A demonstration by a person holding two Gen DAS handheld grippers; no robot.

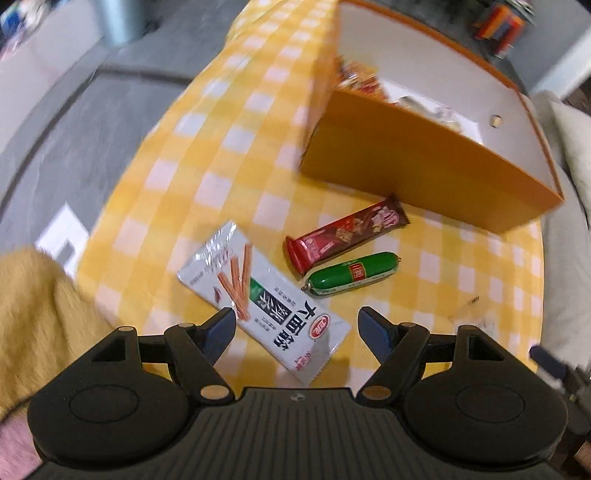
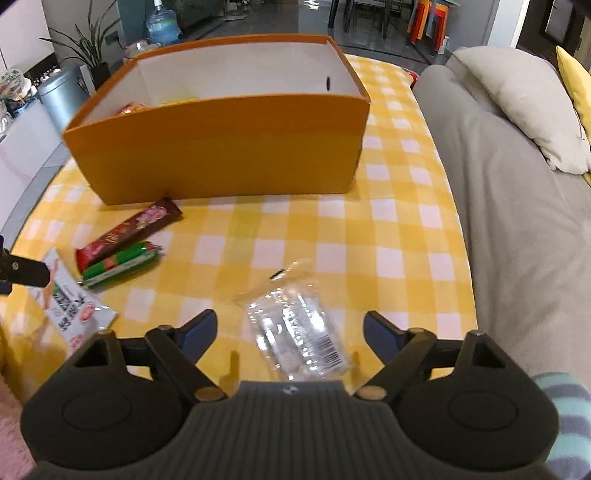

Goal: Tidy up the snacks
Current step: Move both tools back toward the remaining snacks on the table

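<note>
An orange box (image 1: 424,170) with white inside walls stands on the yellow checked tablecloth (image 1: 221,147) and holds several snacks. In front of it lie a red-brown bar (image 1: 343,232), a green sausage (image 1: 351,275) and a white stick-snack packet (image 1: 262,299). My left gripper (image 1: 297,326) is open, its fingers either side of the white packet's near end. My right gripper (image 2: 290,330) is open over a clear plastic packet (image 2: 299,332). The box (image 2: 221,155), bar (image 2: 129,230), sausage (image 2: 122,264) and white packet (image 2: 70,306) also show in the right wrist view.
A grey sofa (image 2: 517,221) with a beige cushion (image 2: 528,103) borders the table on the right. A metal bin (image 2: 62,96), a plant (image 2: 92,48) and a water bottle (image 2: 162,26) stand beyond the table. A yellow fuzzy sleeve (image 1: 37,314) is at the left.
</note>
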